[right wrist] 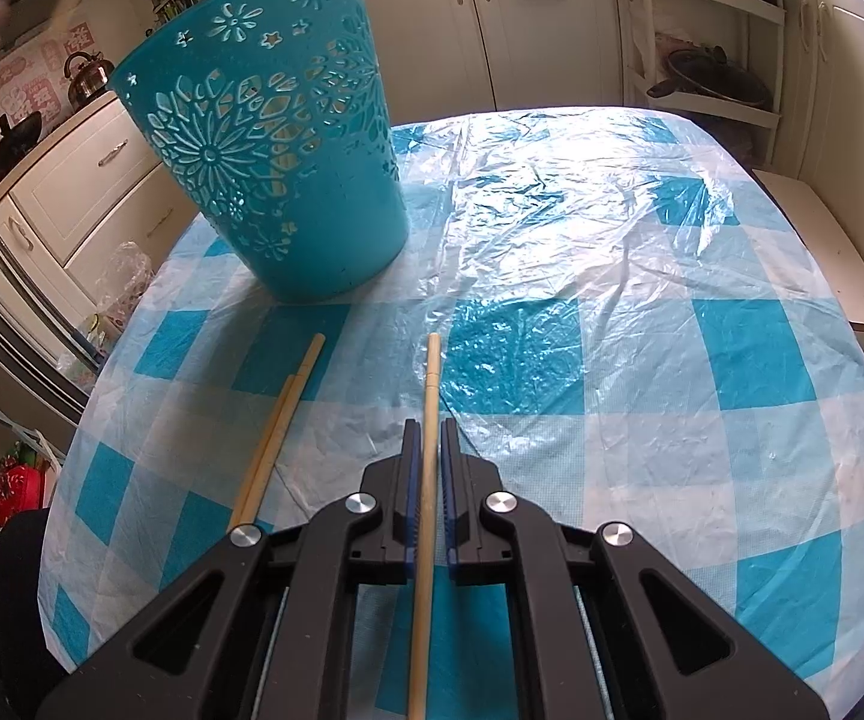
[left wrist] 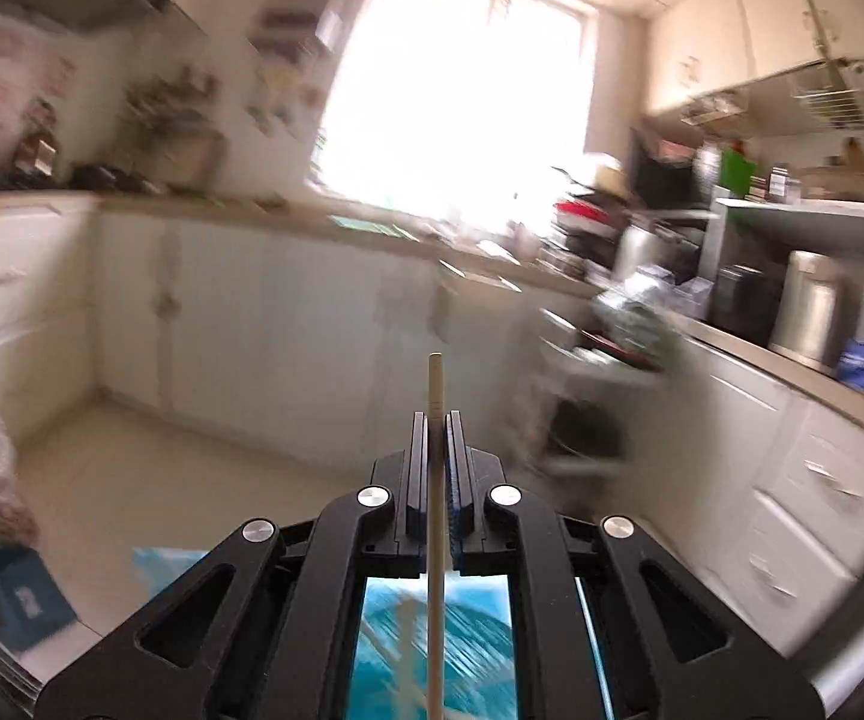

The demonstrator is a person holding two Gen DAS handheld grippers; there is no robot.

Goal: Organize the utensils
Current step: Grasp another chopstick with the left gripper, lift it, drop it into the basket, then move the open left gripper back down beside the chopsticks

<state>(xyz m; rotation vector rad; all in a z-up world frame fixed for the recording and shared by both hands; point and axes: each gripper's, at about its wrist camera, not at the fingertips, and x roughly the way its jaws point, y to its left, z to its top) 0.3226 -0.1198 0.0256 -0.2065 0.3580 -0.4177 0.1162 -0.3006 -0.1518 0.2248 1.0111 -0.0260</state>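
Note:
My left gripper (left wrist: 435, 420) is shut on a pale wooden chopstick (left wrist: 435, 384), held high in the air and pointing out at the kitchen; the view is blurred. My right gripper (right wrist: 430, 429) is shut on another wooden chopstick (right wrist: 431, 372), low over the table (right wrist: 672, 360) with its blue-and-white checked plastic cover. Two more chopsticks (right wrist: 279, 420) lie side by side on the table to the left of my right gripper. A teal perforated basket (right wrist: 276, 144) stands upright at the table's far left.
White kitchen cabinets (left wrist: 264, 312) and a cluttered counter (left wrist: 612, 276) ring the room. A white shelf rack with a pan (right wrist: 714, 78) stands beyond the table. A bench (right wrist: 822, 246) lies at the right; a plastic bag (right wrist: 123, 282) sits left of the table.

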